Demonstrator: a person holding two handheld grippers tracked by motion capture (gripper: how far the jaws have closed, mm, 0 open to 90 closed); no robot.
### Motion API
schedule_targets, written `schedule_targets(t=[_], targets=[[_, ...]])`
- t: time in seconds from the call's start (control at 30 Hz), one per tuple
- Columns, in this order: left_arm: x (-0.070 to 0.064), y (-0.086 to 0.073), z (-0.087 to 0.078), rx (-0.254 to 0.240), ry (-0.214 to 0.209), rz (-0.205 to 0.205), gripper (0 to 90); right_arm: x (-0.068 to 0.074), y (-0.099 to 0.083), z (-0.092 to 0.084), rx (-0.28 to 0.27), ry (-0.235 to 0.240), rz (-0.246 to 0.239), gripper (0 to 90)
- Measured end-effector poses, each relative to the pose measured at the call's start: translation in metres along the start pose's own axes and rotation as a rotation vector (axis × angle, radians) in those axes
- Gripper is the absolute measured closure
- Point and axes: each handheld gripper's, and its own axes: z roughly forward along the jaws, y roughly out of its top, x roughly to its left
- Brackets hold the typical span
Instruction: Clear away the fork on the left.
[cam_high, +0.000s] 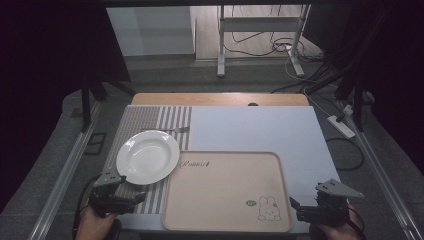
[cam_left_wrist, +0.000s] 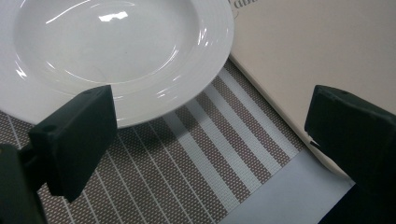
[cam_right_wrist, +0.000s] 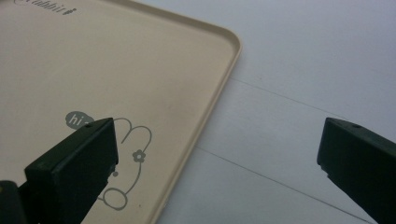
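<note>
At the near edge of the table, the left gripper (cam_high: 116, 196) was held low over the striped placemat (cam_high: 150, 119), just short of the near rim of the white soup plate (cam_high: 148, 156); its 2 jaws were spread wide, with nothing gripped between them, and in the left gripper view the plate (cam_left_wrist: 116, 51) was seen just beyond the jaws, resting on the placemat (cam_left_wrist: 187, 163). The right gripper (cam_high: 314, 209) was held at the near right corner, beside the right edge of the beige tray (cam_high: 225, 190); its 2 jaws were likewise spread apart and nothing was held; in the right gripper view one jaw was seen over the tray (cam_right_wrist: 140, 70), near the rabbit drawing (cam_right_wrist: 130, 158), the other over the pale blue table cover (cam_right_wrist: 303, 84). The tray lay just beside the plate, bare, with a "Rabbit" inscription (cam_high: 196, 163) at its far left. Farther off, a fork (cam_high: 167, 130) was seen on the placemat just behind the plate; beyond the table, a metal stand (cam_high: 260, 35) and cables (cam_high: 280, 47) were seen on the floor.
</note>
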Motion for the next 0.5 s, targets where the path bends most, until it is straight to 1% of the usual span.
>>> schedule_targets(t=[0.2, 0.27, 0.33, 0.43, 0.5], targets=[[0.003, 0.001, 0.0, 0.004, -0.013, -0.027, 0.1, 0.001, 0.0, 0.001, 0.008, 0.002, -0.008, 0.0], [0.003, 0.002, 0.001, 0.008, -0.014, -0.027, 0.1, 0.001, 0.0, 0.0, 0.006, 0.003, -0.009, 0.0], [0.003, 0.003, 0.002, 0.004, -0.012, -0.02, 0.1, 0.0, 0.0, 0.0, 0.0, 0.005, -0.006, 0.0], [0.001, 0.009, 0.005, 0.0, 0.001, 0.012, 0.1, 0.001, 0.0, 0.0, 0.004, 0.006, -0.009, 0.0], [0.001, 0.012, 0.008, 0.001, -0.003, 0.024, 0.1, 0.001, 0.0, 0.0, 0.005, 0.007, -0.012, 0.0]])
